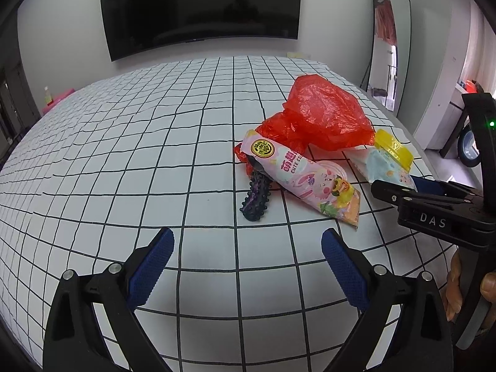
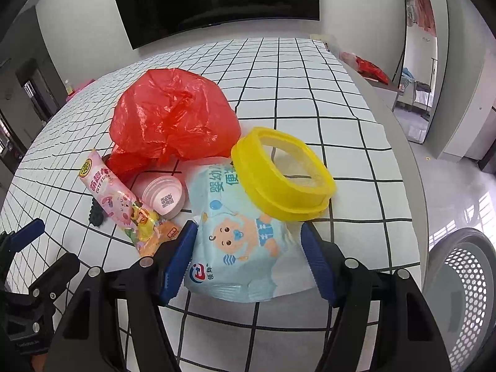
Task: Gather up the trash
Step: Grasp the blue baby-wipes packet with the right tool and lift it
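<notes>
Right gripper (image 2: 248, 248) set wide apart around the near end of the blue wipes pack (image 2: 238, 248), one finger on each side, not yet pressing as far as can be judged; probably placed so to close on the soft pack and lift it first, since it lies nearest the bed's near right edge. Left gripper (image 1: 248, 251) also spread apart, holding nothing, waiting low over the bare checked bed sheet (image 1: 124, 155) before the pile, likely kept back to leave room for the other. Yellow ring lid (image 2: 282, 173) resting tilted on the far end of the pack, so may slide off at lifting. Red plastic bag (image 2: 173, 117) crumpled behind, touching the pack and the pink snack wrapper (image 2: 124, 204). Small pink cap (image 2: 164, 197) lying open side up between wrapper and pack. Dark knobby thing (image 1: 255, 198) partly under the wrapper, kind not clear. Grey perforated basket (image 2: 465, 294) standing on the floor just off the bed's right edge, seemingly the place for the trash. Nothing collected yet, by the look of it.
</notes>
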`<state>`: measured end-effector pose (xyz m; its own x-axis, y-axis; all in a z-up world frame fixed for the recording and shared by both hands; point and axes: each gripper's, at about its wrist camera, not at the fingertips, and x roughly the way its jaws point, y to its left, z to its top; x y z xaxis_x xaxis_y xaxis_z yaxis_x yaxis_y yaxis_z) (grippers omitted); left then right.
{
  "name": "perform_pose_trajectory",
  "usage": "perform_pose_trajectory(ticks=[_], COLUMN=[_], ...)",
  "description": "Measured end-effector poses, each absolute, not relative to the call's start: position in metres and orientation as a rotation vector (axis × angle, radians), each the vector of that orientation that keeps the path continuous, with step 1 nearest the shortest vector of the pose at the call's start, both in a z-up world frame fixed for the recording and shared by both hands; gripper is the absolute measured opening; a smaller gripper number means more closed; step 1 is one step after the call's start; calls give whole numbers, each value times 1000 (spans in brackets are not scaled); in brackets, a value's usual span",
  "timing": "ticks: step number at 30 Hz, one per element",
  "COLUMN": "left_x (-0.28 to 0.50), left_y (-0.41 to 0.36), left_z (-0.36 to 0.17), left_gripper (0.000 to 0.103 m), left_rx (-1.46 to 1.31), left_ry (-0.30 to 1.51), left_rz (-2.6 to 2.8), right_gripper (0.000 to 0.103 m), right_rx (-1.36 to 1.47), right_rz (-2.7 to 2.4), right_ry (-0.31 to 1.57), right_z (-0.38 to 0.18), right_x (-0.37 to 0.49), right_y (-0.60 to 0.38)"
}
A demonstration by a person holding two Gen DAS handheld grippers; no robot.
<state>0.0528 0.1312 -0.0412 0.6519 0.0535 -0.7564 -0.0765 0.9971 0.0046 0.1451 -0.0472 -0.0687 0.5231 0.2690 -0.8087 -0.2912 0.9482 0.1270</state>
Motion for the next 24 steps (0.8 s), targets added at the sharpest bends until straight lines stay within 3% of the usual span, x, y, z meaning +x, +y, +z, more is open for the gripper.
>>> perform_pose_trajectory(ticks=[11,24], left_x=[48,52], left_y=[134,119], left_z=[-37,-40], left_gripper=[94,94], left_rx=[-37,-59], left_ry=[850,887], left_rz=[93,70], right_gripper=[59,59], right_rx=[26,98], right_rz=[379,368], right_ry=[933,872], right_z=[-57,-37], right_x=[120,81], right_y=[-45,-74])
